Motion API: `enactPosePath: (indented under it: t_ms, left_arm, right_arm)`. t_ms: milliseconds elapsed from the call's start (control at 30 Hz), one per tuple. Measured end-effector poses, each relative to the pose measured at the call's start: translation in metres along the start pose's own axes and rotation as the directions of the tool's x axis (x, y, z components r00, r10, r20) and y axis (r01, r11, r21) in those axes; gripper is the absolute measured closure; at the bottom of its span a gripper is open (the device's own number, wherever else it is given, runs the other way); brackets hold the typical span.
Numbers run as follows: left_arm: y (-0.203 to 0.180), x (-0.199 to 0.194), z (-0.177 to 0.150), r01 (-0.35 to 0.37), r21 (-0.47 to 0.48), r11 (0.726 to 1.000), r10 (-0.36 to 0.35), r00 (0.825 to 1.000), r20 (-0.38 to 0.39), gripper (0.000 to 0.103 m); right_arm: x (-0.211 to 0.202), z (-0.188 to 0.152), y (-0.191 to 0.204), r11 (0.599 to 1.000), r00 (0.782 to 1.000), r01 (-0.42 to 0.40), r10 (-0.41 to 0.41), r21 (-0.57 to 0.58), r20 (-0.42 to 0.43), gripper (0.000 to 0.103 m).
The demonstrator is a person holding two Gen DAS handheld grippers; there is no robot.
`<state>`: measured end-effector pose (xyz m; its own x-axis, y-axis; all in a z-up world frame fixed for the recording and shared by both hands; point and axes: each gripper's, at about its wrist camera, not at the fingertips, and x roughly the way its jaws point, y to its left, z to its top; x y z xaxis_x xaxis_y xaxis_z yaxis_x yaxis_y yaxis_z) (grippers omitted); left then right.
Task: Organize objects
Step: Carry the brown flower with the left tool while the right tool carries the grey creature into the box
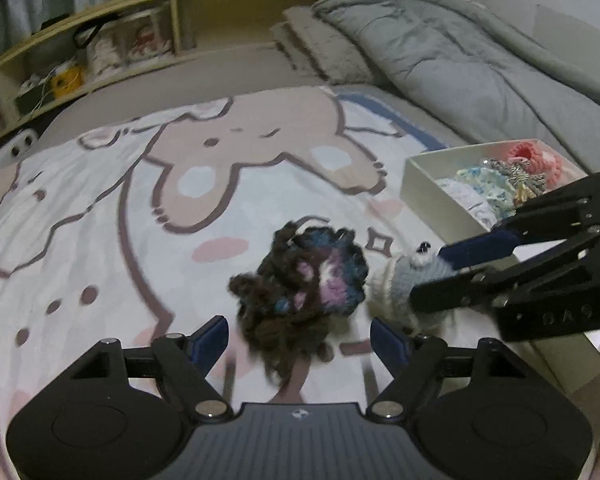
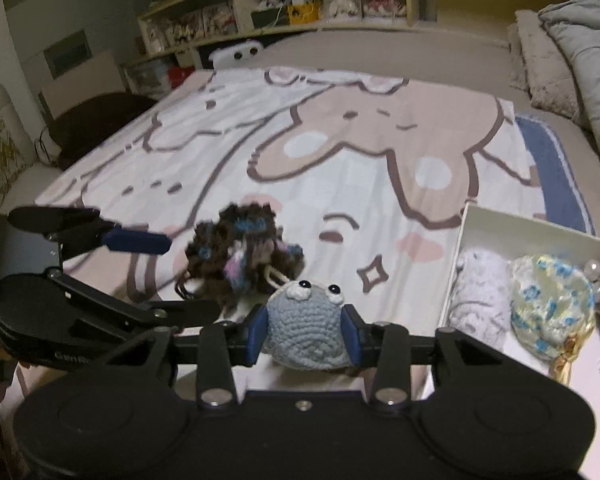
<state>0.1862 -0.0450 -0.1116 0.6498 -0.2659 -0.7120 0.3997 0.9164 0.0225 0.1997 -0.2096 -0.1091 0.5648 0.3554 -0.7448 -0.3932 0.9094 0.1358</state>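
Note:
A dark brown, blue and pink yarn scrunchie [image 1: 304,284] lies on the cartoon blanket [image 1: 100,200], between the spread fingers of my left gripper [image 1: 300,340], which is open around it. It also shows in the right wrist view [image 2: 240,252]. My right gripper [image 2: 306,328] is shut on a grey crocheted toy with googly eyes [image 2: 304,324], just right of the scrunchie. In the left wrist view the toy [image 1: 404,280] sits in the right gripper's fingers [image 1: 480,244]. My left gripper's fingers [image 2: 136,240] reach in from the left.
A white box [image 1: 424,192] at the right holds several crocheted items: lavender [image 2: 480,296], blue-yellow [image 2: 552,304] and pink [image 1: 532,158] ones. A grey duvet [image 1: 460,52] lies at the back right. A shelf unit [image 2: 300,4] runs behind the bed.

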Motion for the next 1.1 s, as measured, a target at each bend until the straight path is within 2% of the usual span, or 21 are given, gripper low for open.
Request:
enactPosePath:
  t_ms: [367,567,700,767,1100]
  left_arm:
    - [0.009,0.019,0.003,0.009,0.007,1.0,-0.009,0.996,0.091,0.026]
    - [0.011,0.028,0.004,0.032,-0.023,0.999,-0.031,0.997,0.076,0.043]
    - [0.011,0.027,0.004,0.033,-0.025,0.999,-0.031,0.997,0.064,0.048]
    - [0.014,0.023,0.006,0.036,-0.06,0.998,-0.032,0.997,0.068,0.05]
    - [0.018,-0.025,0.033,0.041,-0.146,0.988,-0.018,0.987,0.161,0.05]
  right_arm:
    - [0.014,0.002,-0.005,1.0,1.0,0.006,-0.006,0.008,-0.016,0.055]
    - [0.019,0.002,-0.003,1.0,1.0,0.022,-0.022,-0.013,-0.022,0.056]
    - [0.02,0.004,-0.004,1.0,1.0,0.02,-0.02,-0.005,-0.018,0.057]
    - [0.018,0.004,-0.005,1.0,1.0,0.021,-0.021,-0.001,-0.012,0.058]
    - [-0.034,0.019,-0.008,0.998,0.988,0.039,-0.045,0.041,0.15,0.059]
